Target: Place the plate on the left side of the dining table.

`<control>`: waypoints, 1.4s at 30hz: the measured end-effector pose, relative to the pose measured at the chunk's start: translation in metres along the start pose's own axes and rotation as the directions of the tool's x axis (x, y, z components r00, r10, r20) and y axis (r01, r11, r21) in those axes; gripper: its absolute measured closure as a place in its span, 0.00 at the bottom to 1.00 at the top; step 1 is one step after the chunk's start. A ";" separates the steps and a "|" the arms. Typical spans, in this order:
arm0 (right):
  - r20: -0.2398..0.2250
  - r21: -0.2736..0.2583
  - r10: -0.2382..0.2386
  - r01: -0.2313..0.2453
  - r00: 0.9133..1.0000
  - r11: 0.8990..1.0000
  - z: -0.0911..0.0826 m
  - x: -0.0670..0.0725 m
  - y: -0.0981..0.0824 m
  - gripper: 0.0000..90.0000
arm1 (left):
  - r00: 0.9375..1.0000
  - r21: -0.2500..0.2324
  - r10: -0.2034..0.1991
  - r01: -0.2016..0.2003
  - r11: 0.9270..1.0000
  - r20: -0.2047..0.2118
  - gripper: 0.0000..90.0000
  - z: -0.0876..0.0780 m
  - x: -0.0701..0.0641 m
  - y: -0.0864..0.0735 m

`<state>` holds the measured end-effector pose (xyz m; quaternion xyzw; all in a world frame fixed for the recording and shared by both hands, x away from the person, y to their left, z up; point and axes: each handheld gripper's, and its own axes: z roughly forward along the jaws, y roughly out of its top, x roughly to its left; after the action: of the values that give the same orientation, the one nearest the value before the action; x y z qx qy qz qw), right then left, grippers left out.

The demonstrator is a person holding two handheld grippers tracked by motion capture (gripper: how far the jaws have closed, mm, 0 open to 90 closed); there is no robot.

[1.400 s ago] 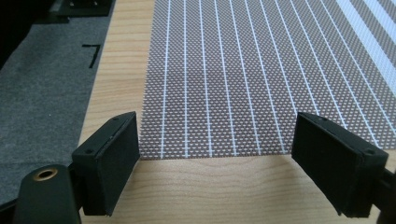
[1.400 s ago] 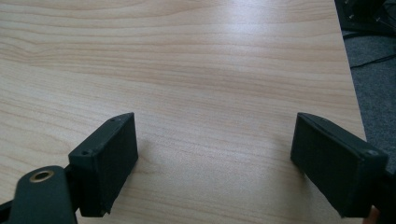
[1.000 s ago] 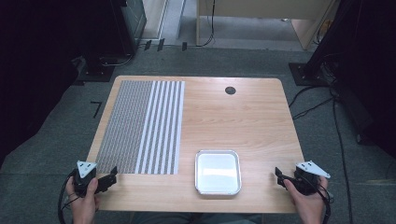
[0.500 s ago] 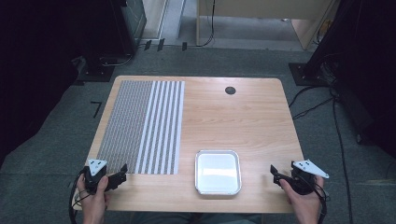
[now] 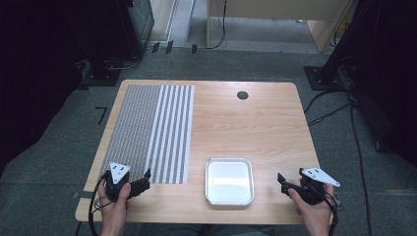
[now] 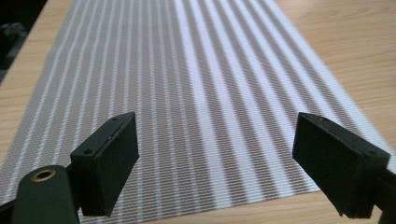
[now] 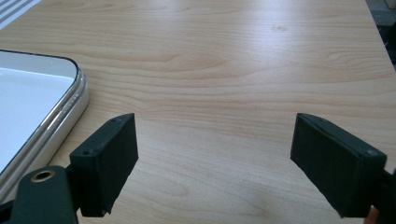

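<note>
1. Placemat (image 5: 151, 133), striped grey and white, flat on the left half of the wooden table (image 5: 255, 123) in the high view, long axis running from near edge to far edge, stripes along it; left gripper (image 5: 142, 183) held at its near right corner, probably ready to grasp that edge; right gripper (image 5: 282, 182) low beside the white tray (image 5: 229, 181), apart from it, likely waiting

2. Left gripper view: jaws wide apart, holding nothing, aimed along the placemat (image 6: 187, 93) from just above its near edge; stripes receding straight ahead

3. Right gripper view: jaws wide apart and empty over bare table (image 7: 233, 70); tray rim (image 7: 65, 116) just left, untouched
</note>
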<state>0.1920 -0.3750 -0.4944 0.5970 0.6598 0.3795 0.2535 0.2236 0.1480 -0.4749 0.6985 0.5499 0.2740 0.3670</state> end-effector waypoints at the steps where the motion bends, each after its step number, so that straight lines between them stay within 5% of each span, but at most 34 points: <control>1: -0.002 -0.001 -0.002 0.002 1.000 1.000 0.000 0.001 0.000 0.17 | 1.000 -0.002 0.005 -0.005 1.000 0.003 0.16 0.000 -0.003 0.001; 24: -0.050 -0.021 0.002 -0.003 0.999 1.000 0.002 0.024 0.008 0.18 | 0.997 -0.008 0.043 -0.042 0.999 0.068 0.16 0.011 -0.046 0.013; 42: -0.056 -0.063 0.009 -0.013 0.998 0.998 0.008 0.049 0.016 0.26 | 0.986 -0.012 0.070 -0.069 0.998 0.148 0.16 0.022 -0.091 0.021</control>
<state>0.2002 -0.3256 -0.4800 0.5814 0.6509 0.4183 0.2516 0.2308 0.0528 -0.4688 0.7344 0.4956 0.2355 0.3995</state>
